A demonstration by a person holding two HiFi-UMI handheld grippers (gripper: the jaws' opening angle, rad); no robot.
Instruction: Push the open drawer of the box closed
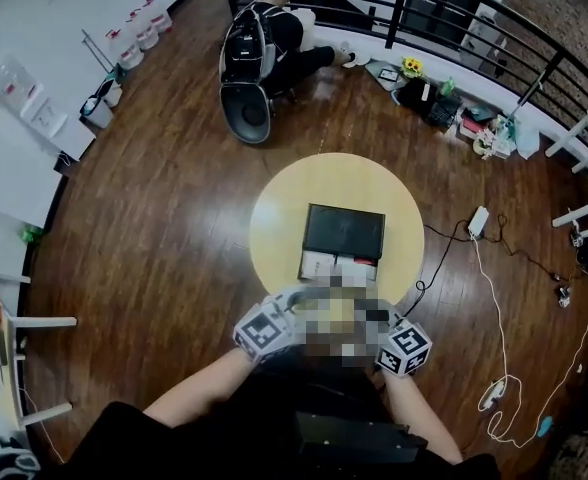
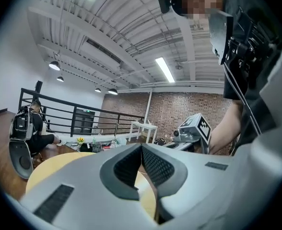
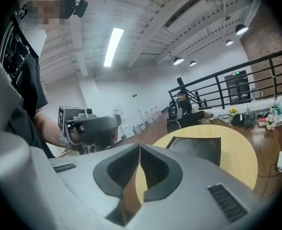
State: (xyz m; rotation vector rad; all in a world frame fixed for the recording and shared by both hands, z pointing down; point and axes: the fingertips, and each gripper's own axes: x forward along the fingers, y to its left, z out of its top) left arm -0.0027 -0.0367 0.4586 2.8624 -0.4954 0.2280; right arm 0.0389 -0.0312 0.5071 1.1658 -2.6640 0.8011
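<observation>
The box points its open drawer at the person, long side crosswise; left gripper and right gripper jaws closed, empty.

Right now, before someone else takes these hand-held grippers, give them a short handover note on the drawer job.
Left hand-held gripper: jaws together, empty, near the front edge of the round table.
Right hand-held gripper: same, beside it.
Box sits mid table, drawer pulled out toward you.
Done: nothing; neither gripper touches the drawer.
Left to do: push the drawer shut.
</observation>
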